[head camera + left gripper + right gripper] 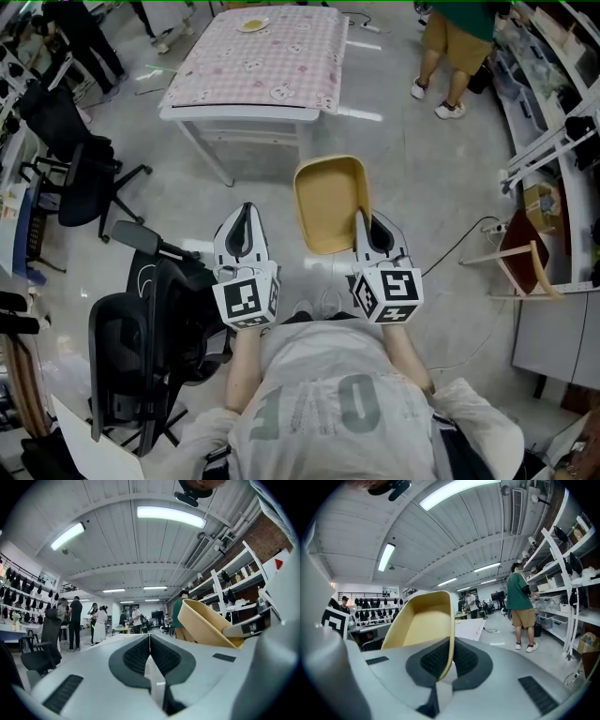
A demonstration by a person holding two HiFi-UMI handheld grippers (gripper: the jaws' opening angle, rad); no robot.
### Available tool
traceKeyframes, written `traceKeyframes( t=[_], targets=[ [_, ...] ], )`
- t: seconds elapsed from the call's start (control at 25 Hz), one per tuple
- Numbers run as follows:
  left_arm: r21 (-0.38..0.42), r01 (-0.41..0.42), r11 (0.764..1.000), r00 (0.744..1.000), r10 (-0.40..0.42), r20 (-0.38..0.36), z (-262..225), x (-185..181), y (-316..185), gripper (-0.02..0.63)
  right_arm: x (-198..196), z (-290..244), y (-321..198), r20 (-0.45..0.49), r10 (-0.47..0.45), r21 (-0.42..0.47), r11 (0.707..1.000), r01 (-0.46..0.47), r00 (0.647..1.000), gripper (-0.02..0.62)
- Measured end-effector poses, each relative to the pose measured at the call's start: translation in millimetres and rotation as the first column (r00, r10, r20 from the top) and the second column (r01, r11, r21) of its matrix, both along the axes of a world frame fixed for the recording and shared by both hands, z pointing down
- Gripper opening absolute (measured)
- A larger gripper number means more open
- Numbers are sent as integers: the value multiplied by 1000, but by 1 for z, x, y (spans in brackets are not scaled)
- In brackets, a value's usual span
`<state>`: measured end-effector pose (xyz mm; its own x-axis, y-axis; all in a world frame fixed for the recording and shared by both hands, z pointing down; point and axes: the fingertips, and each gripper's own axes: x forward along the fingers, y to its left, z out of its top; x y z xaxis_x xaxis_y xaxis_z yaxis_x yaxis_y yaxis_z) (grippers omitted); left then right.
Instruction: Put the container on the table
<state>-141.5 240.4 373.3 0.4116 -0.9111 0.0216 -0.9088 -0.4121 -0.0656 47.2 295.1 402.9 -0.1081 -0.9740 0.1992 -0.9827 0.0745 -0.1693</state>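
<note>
While our right claw (364,223) clamped the rim of the yellow container (328,199) and our left claw (246,214) hung clenched and empty, we judged ourselves mid-carry, needing to reach the pink-clothed worktop (234,56) ahead.

A black mesh office chair (141,356) stands on the grey concrete floor (422,169), with a second black swivel chair (70,178) just beyond it. Far across the floor from that mesh chair, a person in a green top, tan shorts and white shoes (455,42) stands beside white metal shelving (569,588). Long white ceiling light strips (171,516) run high above the chair.
</note>
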Motion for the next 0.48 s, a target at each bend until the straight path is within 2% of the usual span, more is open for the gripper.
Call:
traceKeyframes(
  t=[0.2, 0.48],
  targets=[
    [2, 40, 999, 999, -40, -29, 13, 13, 3, 28, 21, 20, 5, -10, -12, -19, 1000, 11, 1000, 32],
    [-18, 54, 998, 998, -54, -12, 20, 28, -5, 28, 42, 22, -6, 3, -12, -28, 1000, 13, 1000, 32]
  ],
)
